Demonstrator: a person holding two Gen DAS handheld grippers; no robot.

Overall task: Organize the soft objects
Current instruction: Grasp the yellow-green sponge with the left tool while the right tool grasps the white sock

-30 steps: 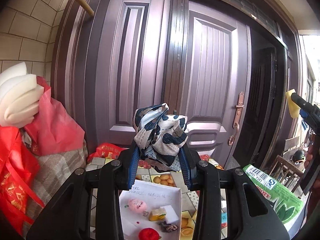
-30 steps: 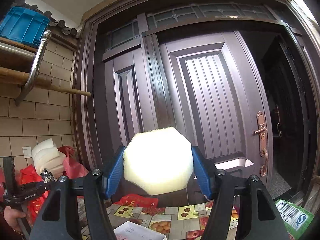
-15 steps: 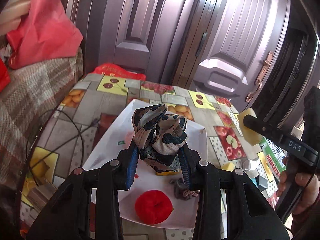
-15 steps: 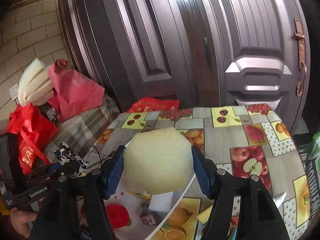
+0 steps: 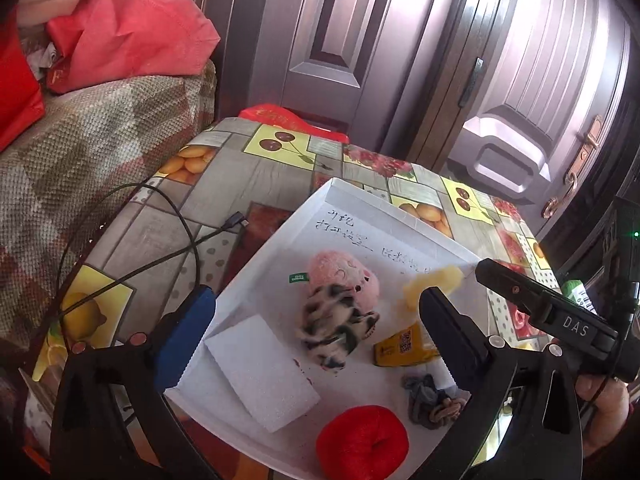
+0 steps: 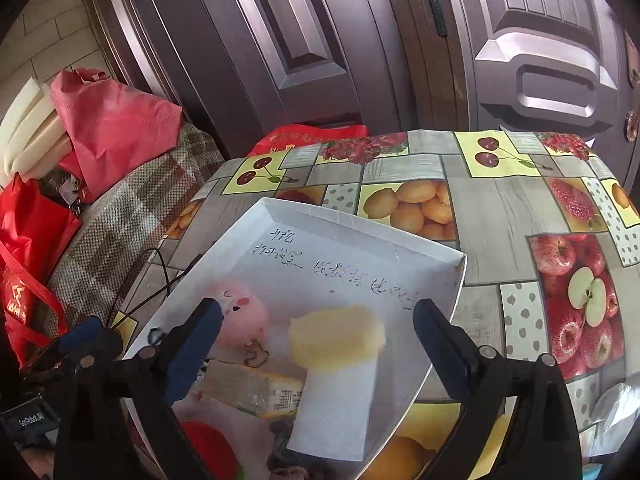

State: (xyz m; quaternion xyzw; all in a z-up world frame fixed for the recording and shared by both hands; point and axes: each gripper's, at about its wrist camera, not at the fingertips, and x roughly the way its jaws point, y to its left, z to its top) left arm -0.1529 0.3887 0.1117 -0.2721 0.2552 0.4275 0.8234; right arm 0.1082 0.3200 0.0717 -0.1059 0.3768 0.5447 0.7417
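Observation:
My left gripper (image 5: 316, 320) hangs over the white tray (image 5: 360, 196), its jaws opening wide. The blue-and-white patterned cloth (image 5: 332, 328) is free of its pads, blurred, against the pink plush toy (image 5: 344, 276). My right gripper (image 6: 320, 332) is also opening, with the pale yellow sponge (image 6: 336, 340) loose between its fingers, blurred, on a white sponge (image 6: 336, 408). The tray also holds another white sponge (image 5: 260, 368), a red ball (image 5: 362, 440), a yellow packet (image 5: 404, 346) and a grey scrunchie (image 5: 432, 400).
The tray lies on a table with a fruit-print cloth (image 6: 500, 208). A black cable (image 5: 192, 240) runs left of the tray. A checked blanket (image 5: 80, 140) and red bags (image 5: 132, 28) lie at the left. A dark door (image 6: 400, 40) stands behind.
Both grippers came down over the tray and opened. The patterned cloth left the left jaws and the yellow sponge left the right jaws; both are now in the tray.

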